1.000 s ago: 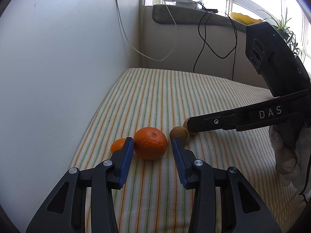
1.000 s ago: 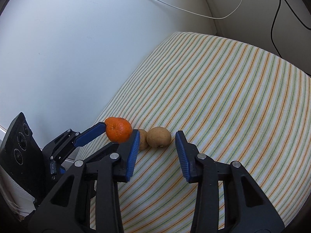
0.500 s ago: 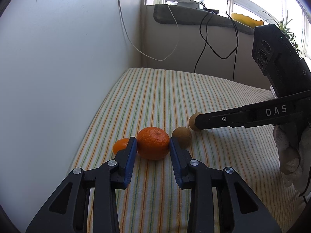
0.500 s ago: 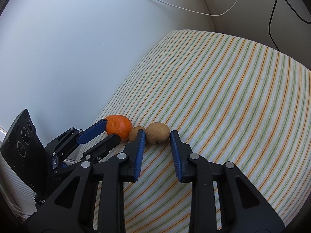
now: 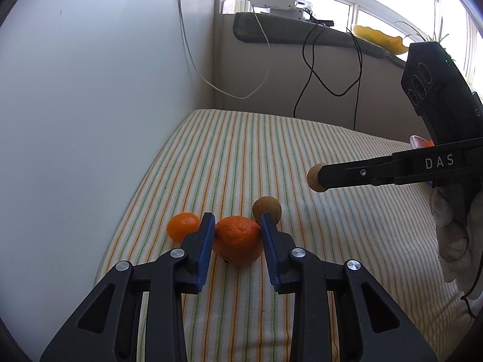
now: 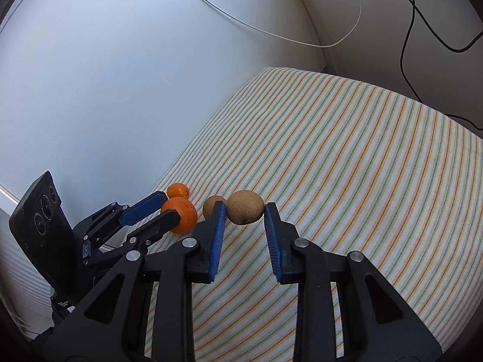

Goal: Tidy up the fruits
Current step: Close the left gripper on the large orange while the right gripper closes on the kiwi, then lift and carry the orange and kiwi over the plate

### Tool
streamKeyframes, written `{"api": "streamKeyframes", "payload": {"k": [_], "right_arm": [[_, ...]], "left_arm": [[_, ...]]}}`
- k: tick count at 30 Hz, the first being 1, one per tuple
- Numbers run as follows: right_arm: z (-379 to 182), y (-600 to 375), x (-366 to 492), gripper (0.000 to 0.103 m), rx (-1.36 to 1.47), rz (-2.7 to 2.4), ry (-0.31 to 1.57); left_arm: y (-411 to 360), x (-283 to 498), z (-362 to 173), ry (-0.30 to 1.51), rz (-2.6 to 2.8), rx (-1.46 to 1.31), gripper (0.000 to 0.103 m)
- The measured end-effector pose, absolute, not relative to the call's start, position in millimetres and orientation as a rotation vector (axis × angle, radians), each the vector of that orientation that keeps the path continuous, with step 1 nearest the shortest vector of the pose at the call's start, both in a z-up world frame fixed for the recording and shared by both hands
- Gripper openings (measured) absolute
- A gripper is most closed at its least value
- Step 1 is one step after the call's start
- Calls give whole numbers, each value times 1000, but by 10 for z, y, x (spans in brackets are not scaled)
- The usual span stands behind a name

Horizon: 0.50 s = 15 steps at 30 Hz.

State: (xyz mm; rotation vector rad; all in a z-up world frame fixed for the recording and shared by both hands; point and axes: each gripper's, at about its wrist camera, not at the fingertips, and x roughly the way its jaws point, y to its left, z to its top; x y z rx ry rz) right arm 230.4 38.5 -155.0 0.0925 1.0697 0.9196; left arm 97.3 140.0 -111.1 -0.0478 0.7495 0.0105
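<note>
Fruit sits in both grips: the left gripper [image 5: 237, 226], jaws closing, clamps the large orange [image 5: 238, 242] on the striped cloth [image 5: 332, 241]; the right gripper [image 6: 245, 212] pinches a brown kiwi [image 6: 245, 206] above it.

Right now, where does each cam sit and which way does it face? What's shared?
Left wrist: on the left hand-held gripper, looking down along its fingers at the striped cloth, wall and window; its jaws are closing, pads pressing the large orange; the gloved hand shows.
Right wrist: on the right hand-held gripper, angled down toward the wall corner; its pads clamp a brown fruit.
Shared: small orange, second brown fruit, both held fruits, each other's gripper.
</note>
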Motion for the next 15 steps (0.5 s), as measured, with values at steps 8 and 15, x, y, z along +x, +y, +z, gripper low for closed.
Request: {"api": "streamKeyframes", "payload": {"k": [8,15], "right_arm": [[-1522,305,2228,28,86,920,1067],[-1428,338,2189,27,67,921,1043]], "left_arm": [[1390,993,-1140,756,18,-46,38],[1353,1028,-1192,770,-1,-33,39]]}}
